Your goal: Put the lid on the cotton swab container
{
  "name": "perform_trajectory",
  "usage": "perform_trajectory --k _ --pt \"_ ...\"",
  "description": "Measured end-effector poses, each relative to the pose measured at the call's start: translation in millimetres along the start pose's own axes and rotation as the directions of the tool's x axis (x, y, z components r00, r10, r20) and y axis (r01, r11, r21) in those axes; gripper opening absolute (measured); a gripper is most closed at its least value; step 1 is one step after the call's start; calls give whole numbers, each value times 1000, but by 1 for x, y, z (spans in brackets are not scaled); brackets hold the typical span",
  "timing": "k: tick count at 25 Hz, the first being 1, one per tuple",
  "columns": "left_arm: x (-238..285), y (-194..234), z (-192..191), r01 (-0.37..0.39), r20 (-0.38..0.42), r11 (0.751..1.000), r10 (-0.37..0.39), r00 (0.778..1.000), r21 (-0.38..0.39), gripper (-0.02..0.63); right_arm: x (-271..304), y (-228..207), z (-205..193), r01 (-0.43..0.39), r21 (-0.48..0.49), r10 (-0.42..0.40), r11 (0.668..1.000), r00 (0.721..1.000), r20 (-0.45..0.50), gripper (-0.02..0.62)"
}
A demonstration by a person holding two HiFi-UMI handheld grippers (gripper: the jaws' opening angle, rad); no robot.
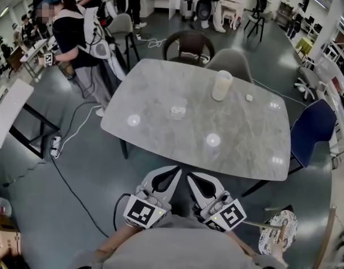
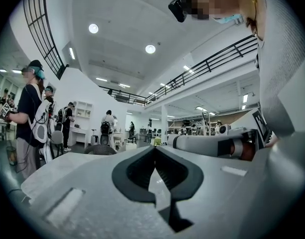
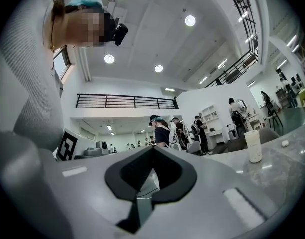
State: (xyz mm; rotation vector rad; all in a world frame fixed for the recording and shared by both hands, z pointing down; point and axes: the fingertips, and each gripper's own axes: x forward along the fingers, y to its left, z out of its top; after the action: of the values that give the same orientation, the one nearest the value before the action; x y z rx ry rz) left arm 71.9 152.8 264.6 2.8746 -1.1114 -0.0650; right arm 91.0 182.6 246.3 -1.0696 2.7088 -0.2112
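A tall whitish cylindrical container (image 1: 222, 85) stands on the far side of the grey marble table (image 1: 239, 144). The right gripper view shows the container (image 3: 253, 146) too, far off at the right. A small clear object (image 1: 178, 112) lies near the table's middle, and a small white piece (image 1: 249, 97) lies right of the container; I cannot tell which is the lid. My left gripper (image 1: 175, 171) and right gripper (image 1: 189, 176) hang side by side below the table's near edge, close to my body. Both are shut with nothing between the jaws, as seen on the left gripper (image 2: 154, 149) and the right gripper (image 3: 153, 148) in their own views.
Chairs ring the table: a dark round one (image 1: 189, 45) and a grey one (image 1: 230, 63) behind it, a blue one (image 1: 312, 129) at the right. A person (image 1: 70, 32) stands at the back left. A cable (image 1: 76, 195) runs across the floor.
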Motion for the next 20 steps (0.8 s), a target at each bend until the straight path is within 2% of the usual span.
perform_trajectory --k 5,10,14,20 --pt "-4 13 -14 -48 -45 999 49 998 12 2 5 -2 -9 -27 36 27 999 999 -17 0" --pt "4 31 -13 -78 -42 997 79 996 17 2 17 -11 -7 -31 27 32 999 999 -17 0" --pt "21 45 -16 -59 -19 998 59 998 -3 2 25 -27 -6 -8 4 8 1000 1000 -18 0" --pt "54 76 -9 -24 7 1000 24 1000 20 2 55 -61 -1 24 -40 -24 999 1000 -5 0"
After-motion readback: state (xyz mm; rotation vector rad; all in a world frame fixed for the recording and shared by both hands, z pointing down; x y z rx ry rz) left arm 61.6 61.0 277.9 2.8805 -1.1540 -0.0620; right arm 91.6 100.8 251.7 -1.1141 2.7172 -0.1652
